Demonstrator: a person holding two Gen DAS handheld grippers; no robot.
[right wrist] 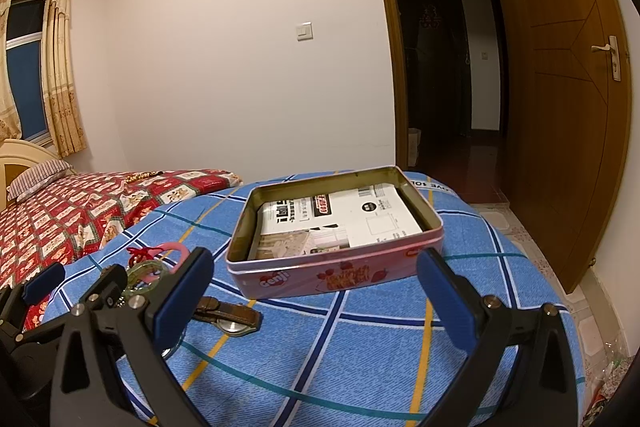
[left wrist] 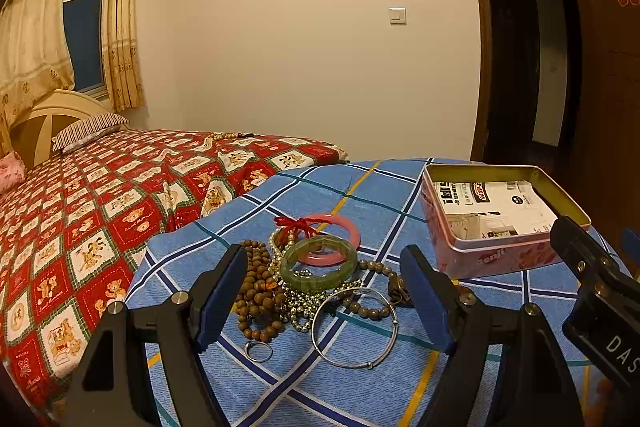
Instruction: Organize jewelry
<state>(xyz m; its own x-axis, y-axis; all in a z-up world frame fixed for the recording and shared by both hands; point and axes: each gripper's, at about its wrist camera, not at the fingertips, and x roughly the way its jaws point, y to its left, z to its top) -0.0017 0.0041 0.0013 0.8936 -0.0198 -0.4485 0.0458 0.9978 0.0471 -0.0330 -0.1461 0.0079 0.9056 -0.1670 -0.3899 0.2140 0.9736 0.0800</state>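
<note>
A heap of jewelry lies on the blue checked cloth (left wrist: 344, 399): a pink bangle (left wrist: 352, 233) with a red knot, a green jade bangle (left wrist: 320, 281), brown wooden bead strings (left wrist: 256, 291), a pearl chain, a silver bangle (left wrist: 356, 327) and a small silver ring (left wrist: 258, 351). My left gripper (left wrist: 326, 301) is open, its jaws either side of the heap and just short of it. An open pink tin (right wrist: 336, 275) with a printed card inside stands to the right. My right gripper (right wrist: 314, 297) is open and empty in front of the tin. A wristwatch (right wrist: 230, 317) lies by its left finger.
The cloth-covered surface stands against a bed with a red patterned quilt (left wrist: 80, 227) on the left. An open wooden door (right wrist: 560, 99) and a dark doorway are at the right. The cloth's right edge drops to a tiled floor (right wrist: 532, 251).
</note>
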